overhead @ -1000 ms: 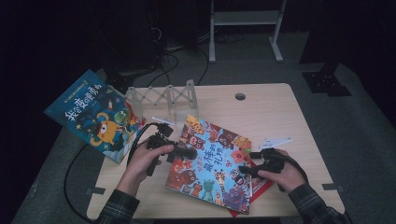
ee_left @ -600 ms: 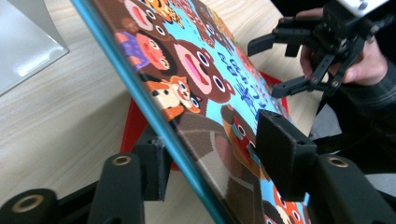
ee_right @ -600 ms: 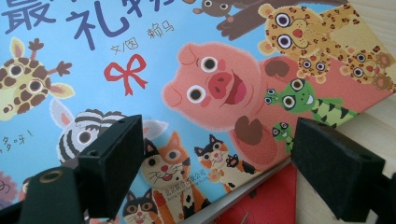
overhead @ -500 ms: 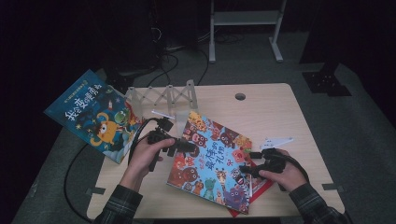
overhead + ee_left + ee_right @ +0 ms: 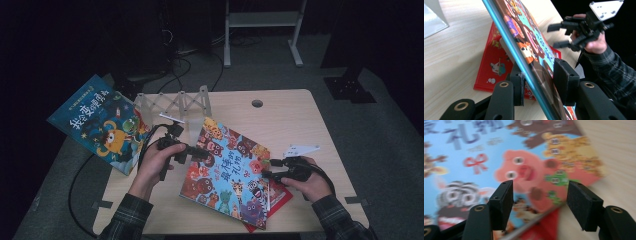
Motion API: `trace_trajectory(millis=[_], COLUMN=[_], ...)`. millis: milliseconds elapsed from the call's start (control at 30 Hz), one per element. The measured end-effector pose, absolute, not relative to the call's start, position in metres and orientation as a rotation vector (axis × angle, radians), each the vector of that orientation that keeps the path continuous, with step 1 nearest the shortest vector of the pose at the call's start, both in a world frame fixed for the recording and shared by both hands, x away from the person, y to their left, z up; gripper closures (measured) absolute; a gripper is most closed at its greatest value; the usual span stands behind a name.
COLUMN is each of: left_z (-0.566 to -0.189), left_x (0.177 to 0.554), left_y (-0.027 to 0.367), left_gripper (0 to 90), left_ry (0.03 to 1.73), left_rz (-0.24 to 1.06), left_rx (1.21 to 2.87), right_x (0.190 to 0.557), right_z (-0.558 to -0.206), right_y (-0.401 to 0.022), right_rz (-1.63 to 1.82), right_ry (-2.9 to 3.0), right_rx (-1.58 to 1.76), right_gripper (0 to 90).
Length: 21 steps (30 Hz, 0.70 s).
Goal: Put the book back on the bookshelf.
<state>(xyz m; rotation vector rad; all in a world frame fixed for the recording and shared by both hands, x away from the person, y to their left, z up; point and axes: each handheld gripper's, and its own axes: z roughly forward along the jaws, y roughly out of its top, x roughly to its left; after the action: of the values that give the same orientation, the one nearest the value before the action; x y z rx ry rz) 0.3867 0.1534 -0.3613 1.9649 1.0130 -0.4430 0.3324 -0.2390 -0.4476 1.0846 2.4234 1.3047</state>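
Note:
A colourful animal picture book (image 5: 225, 167) lies slanted on the wooden table, over a red book (image 5: 277, 200). My left gripper (image 5: 202, 151) is shut on its left, blue-spined edge (image 5: 524, 67). Its jaws have just been closing, with one pad (image 5: 517, 85) under the edge and the other on the cover. That edge is tilted up off the red book (image 5: 491, 65). My right gripper (image 5: 267, 170) sits at the book's right edge. Its jaws (image 5: 539, 202) have just been closing and stand open, pads clear of the pig picture (image 5: 524, 172) beyond them.
A blue picture book (image 5: 100, 125) hangs over the table's left edge. A clear plastic book rack (image 5: 175, 102) stands at the back left. A cable hole (image 5: 257, 103) marks the table's far side. Black cables trail off the left. Bare wood (image 5: 295, 125) lies at back right.
The left jaws have come together on the picture book's edge. The right jaws have narrowed. Both hands stay where they were.

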Motion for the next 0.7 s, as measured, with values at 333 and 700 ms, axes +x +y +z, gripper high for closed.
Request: trace_trajectory(millis=[333,700], left_z=[-0.336,-0.31], left_x=[0.389,0.395], left_y=[0.143,0.131], left_gripper=[67.0,73.8], left_ry=[0.989,0.99], left_rz=[-0.421,-0.424], left_rx=[1.996,2.003], right_x=[0.35,0.369], right_z=[-0.456,-0.472], right_y=[-0.271,-0.281], right_rz=[1.171,1.001], right_ry=[2.268,2.238], right_rx=[1.239,1.331], right_gripper=[38.3,37.6])
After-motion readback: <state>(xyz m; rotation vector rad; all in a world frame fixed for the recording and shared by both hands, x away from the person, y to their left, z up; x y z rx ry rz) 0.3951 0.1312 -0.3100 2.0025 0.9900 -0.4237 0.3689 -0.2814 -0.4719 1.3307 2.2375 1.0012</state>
